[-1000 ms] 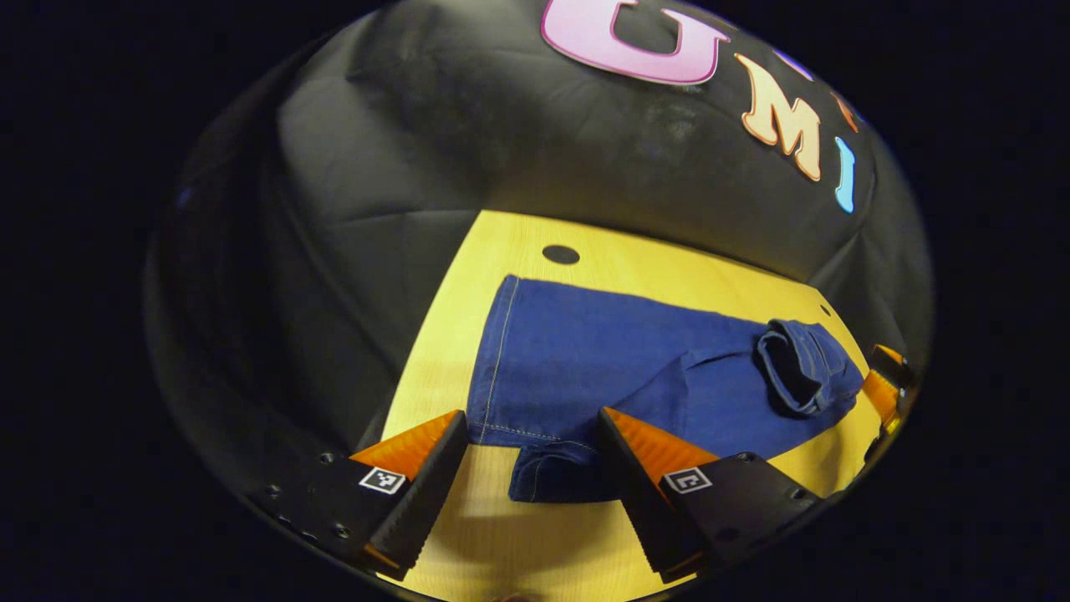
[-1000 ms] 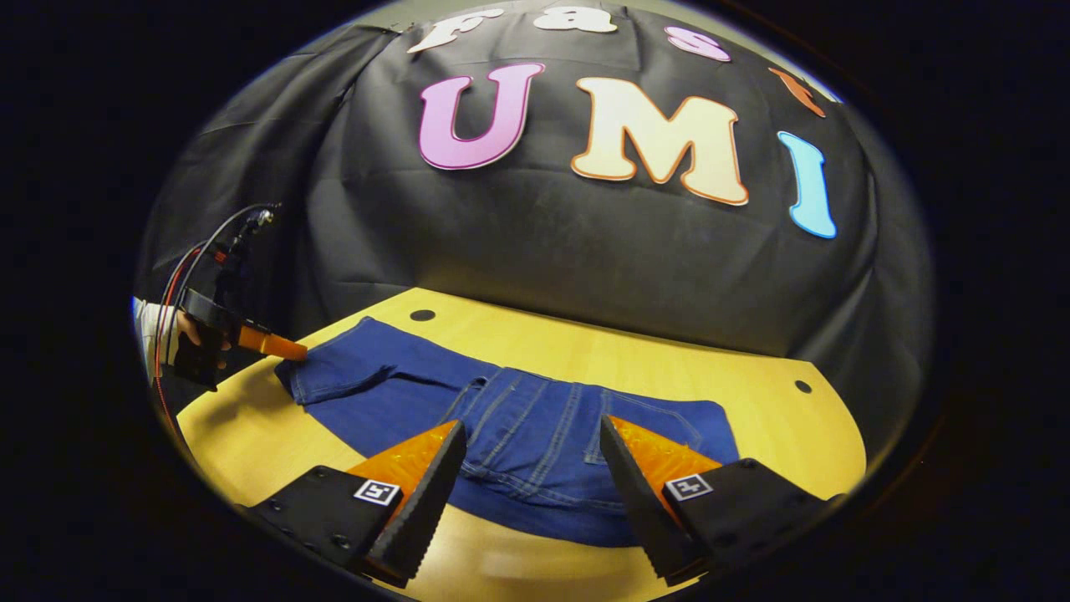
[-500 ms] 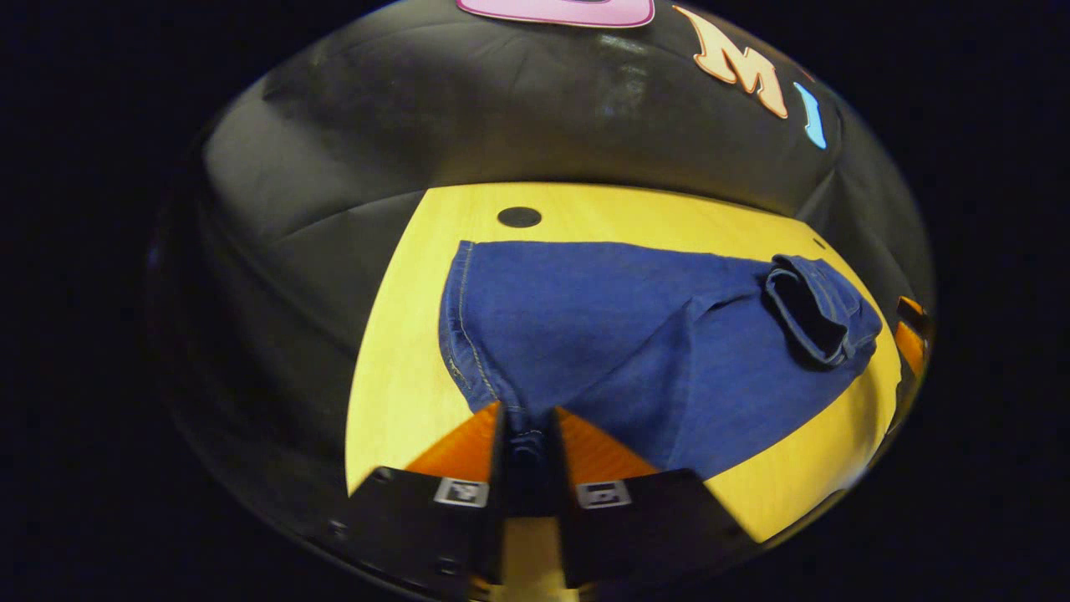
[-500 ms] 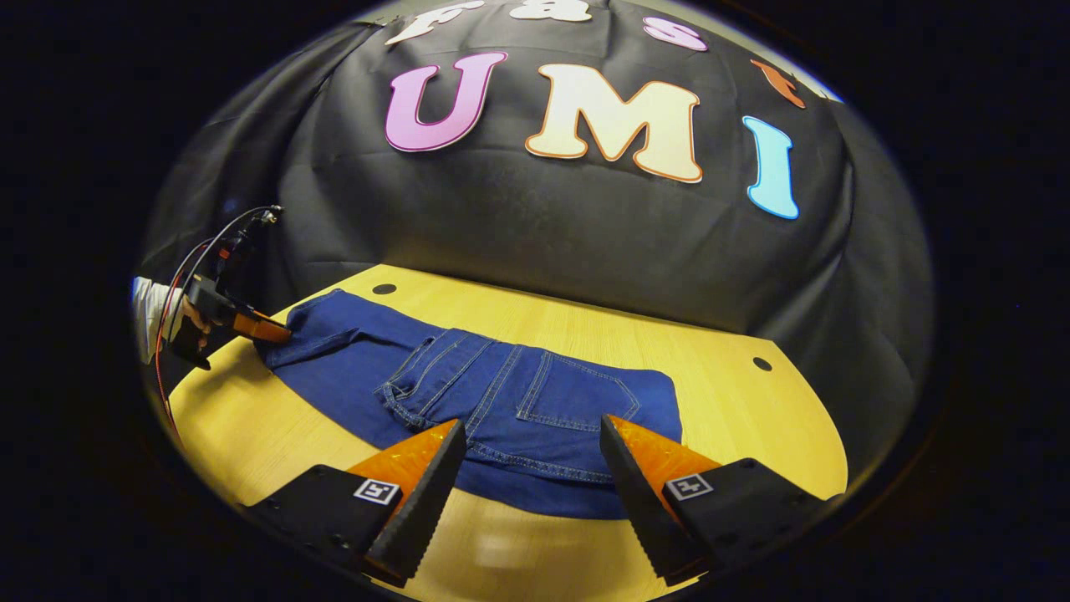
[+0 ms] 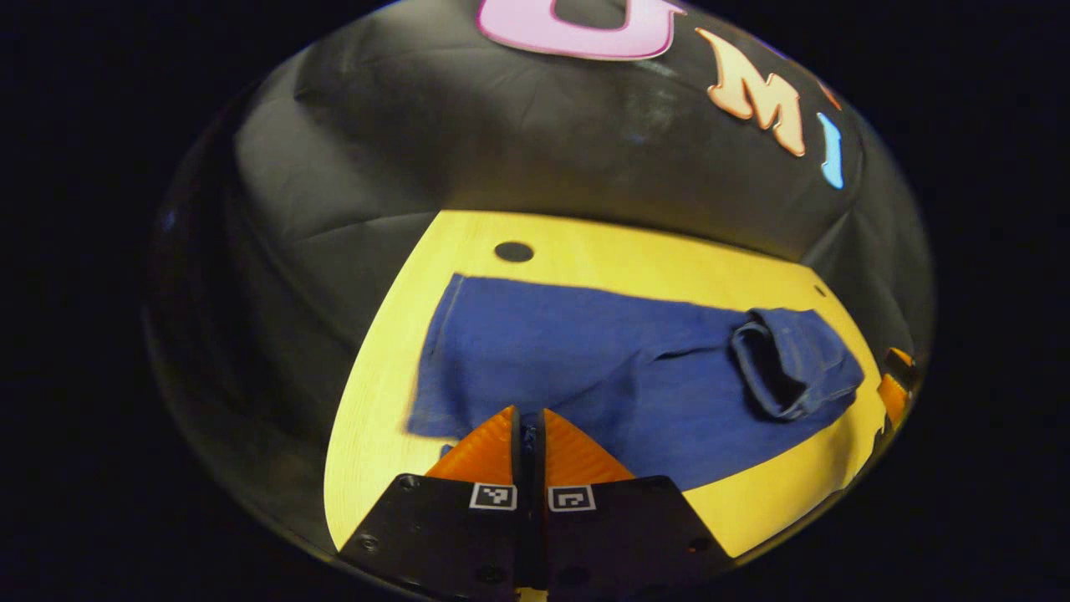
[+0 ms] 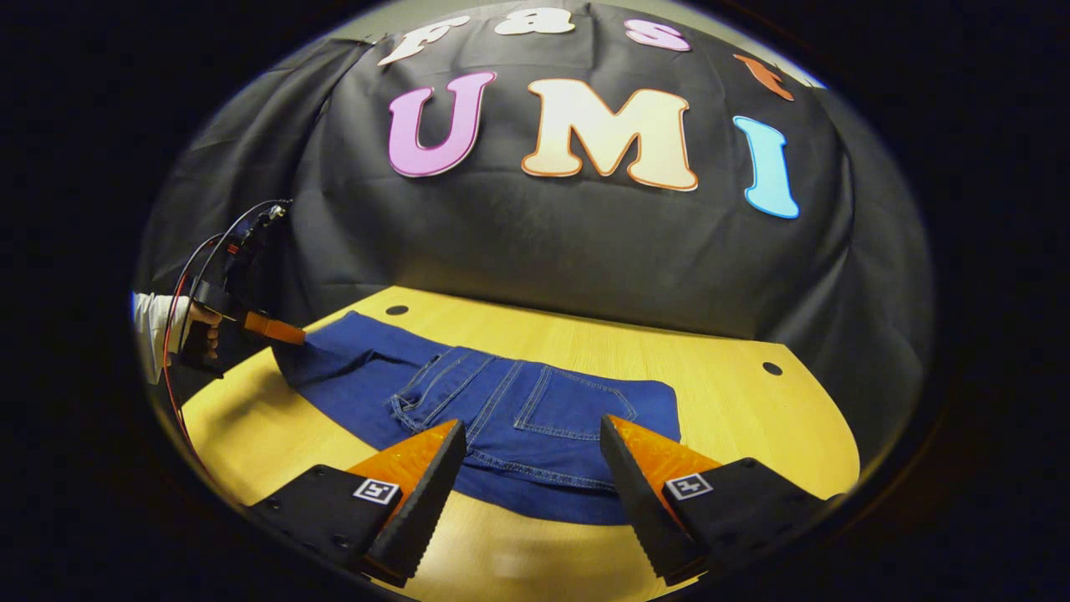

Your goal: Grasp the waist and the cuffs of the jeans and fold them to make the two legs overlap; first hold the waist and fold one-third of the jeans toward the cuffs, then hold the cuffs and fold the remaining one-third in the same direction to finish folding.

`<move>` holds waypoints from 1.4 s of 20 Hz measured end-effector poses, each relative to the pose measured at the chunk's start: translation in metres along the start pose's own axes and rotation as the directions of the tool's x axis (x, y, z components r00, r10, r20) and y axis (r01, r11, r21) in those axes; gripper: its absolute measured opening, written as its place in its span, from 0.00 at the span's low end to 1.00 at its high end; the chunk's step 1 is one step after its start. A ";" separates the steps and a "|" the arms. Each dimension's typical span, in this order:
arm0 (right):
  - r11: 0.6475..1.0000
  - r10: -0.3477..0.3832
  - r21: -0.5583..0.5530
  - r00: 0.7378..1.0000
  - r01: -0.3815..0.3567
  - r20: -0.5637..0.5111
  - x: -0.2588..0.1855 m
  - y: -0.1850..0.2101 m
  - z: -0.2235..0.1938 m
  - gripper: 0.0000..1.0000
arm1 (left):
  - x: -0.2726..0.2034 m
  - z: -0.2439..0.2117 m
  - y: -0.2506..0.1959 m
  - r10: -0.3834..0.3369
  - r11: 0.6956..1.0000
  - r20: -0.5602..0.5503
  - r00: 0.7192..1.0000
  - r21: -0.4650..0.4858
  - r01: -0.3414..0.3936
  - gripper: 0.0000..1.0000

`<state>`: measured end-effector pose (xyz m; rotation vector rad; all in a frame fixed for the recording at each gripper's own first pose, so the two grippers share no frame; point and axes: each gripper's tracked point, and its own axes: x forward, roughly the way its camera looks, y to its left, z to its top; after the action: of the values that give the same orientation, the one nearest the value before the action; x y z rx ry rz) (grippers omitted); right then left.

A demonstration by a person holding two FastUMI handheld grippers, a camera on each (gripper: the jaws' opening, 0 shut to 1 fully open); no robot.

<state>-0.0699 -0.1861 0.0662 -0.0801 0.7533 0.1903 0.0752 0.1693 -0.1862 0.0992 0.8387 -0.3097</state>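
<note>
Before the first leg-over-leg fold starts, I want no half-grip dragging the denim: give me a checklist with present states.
1. Left gripper shut on the near cuff of the jeans: ok, a sliver of denim sits between its fingers.
2. Right gripper clamped on the waist: not ok, its fingers stand wide apart above the waistband.
3. Far leg flat on the table: ok.
4. Waist end lying smooth: not ok, it bunches into a roll.
5. Grip depth on the cuff: cannot tell.

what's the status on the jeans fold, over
Left hand-held gripper shut on near cuff of jeans. Right hand-held gripper open, poised at waist, not gripping. Jeans flat on table, nothing in the way.
</note>
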 end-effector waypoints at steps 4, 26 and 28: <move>0.999 0.031 -0.007 0.999 -0.031 -0.012 -0.017 -0.028 0.000 0.99 | -0.015 0.031 -0.025 0.028 0.996 0.043 0.999 0.087 -0.031 0.00; 0.997 -0.062 -0.063 0.990 0.054 -0.126 -0.021 0.014 -0.038 0.99 | 0.054 -0.045 0.076 0.035 0.999 -0.150 0.988 0.035 -0.030 0.99; 0.996 -0.071 -0.052 0.990 0.066 -0.120 -0.020 0.011 -0.034 1.00 | 0.061 -0.046 0.061 -0.002 0.998 -0.128 0.992 0.060 0.010 0.74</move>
<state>-0.1093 -0.1828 0.0551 -0.1643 0.8669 0.1390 0.0995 0.2227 -0.2644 0.1746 0.9573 -0.3376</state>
